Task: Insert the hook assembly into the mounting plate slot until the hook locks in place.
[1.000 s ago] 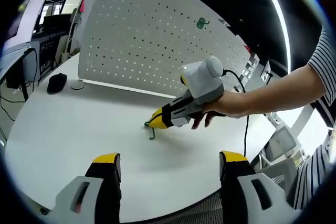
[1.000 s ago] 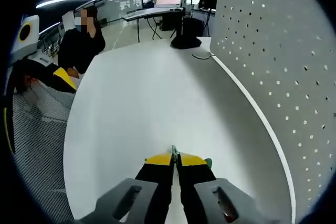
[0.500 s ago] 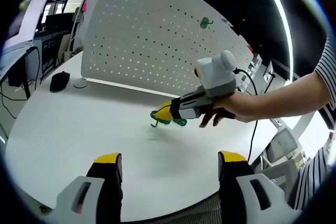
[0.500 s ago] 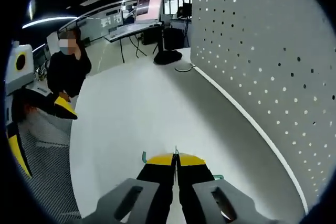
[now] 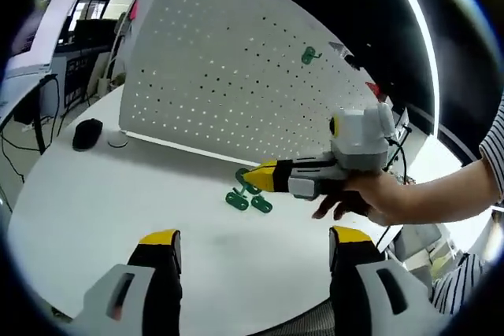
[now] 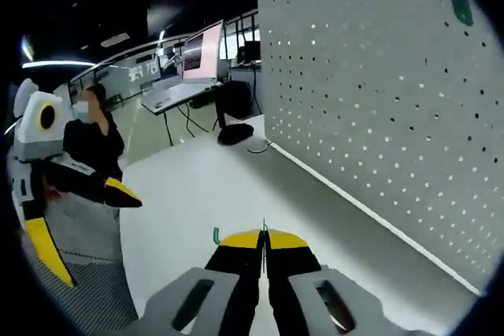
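I have the green hook assembly (image 5: pixel 249 192) pinched in the right gripper (image 5: pixel 253 178), jaws closed tight on it, lifted clear of the white tabletop (image 5: pixel 94 186) and just in front of the pegboard mounting plate (image 5: pixel 228 68). In the right gripper view only a sliver of green peeks out beside the closed yellow tips of the right gripper (image 6: pixel 264 239), so I cannot say exactly how the piece is seated in the grip.

To do this step well, I should roll my wrist until the hook's back prongs face the board squarely, pick one hole row, and push straight in rather than at a slant. The other green hook (image 5: pixel 308 56) already hanging high on the board shows the orientation I want. The left gripper (image 5: pixel 252 245) hangs wide open and empty over the near tabletop; I'd keep it low and back so both board and hook stay in sight.

Compared with a second ago, the hook has come up off the tabletop, where it was being pinched, and the right gripper has swung toward the board, which now looms much larger ahead of it.
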Demonstrator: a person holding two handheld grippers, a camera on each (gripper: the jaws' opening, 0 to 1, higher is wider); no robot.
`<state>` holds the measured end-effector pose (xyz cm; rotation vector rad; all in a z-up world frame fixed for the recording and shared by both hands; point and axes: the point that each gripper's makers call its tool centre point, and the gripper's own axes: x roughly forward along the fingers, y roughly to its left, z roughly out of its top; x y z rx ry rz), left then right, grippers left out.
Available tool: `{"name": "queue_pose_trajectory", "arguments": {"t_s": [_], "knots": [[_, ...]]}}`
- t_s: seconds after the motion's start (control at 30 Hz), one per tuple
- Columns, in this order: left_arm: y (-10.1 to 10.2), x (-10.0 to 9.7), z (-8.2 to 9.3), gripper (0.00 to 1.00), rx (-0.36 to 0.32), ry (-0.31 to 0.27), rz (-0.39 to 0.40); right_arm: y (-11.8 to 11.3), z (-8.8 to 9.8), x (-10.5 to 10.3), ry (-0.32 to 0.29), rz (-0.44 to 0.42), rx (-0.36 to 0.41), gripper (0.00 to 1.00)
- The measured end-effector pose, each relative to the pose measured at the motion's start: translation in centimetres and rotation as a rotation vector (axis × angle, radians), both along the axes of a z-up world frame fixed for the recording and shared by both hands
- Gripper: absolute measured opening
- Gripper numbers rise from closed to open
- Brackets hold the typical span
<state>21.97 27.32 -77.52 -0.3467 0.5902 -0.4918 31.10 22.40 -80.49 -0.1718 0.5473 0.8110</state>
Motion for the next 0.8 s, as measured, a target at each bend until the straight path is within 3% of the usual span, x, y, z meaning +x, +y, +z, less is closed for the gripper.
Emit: {"name": "queue_pose_trajectory", "arguments": {"t_s": [0.1, 0.17, 0.5, 0.57, 0.8], "knots": [[0.2, 0.4, 0.4, 0.77, 0.013, 0.010, 0.005, -0.1, 0.8, -0.8, 0.010, -0.036, 0.052, 0.00], [0.2, 0.5, 0.6, 0.77, 0.017, 0.015, 0.007, -0.2, 1.4, -1.4, 0.048, -0.081, 0.105, 0.00], [-0.7, 0.5, 2.1, 0.62, -0.042, 0.031, -0.001, -0.3, 5.2, -4.5, -0.034, -0.116, 0.171, 0.00], [-1.1, 0.5, 2.6, 0.57, -0.060, 0.026, -0.009, -0.6, 5.1, -4.9, -0.034, -0.134, 0.151, 0.00], [-1.9, 0.5, 3.3, 0.50, -0.129, 0.058, -0.013, -1.2, 6.9, -6.2, -0.037, -0.197, 0.240, 0.00]]}}
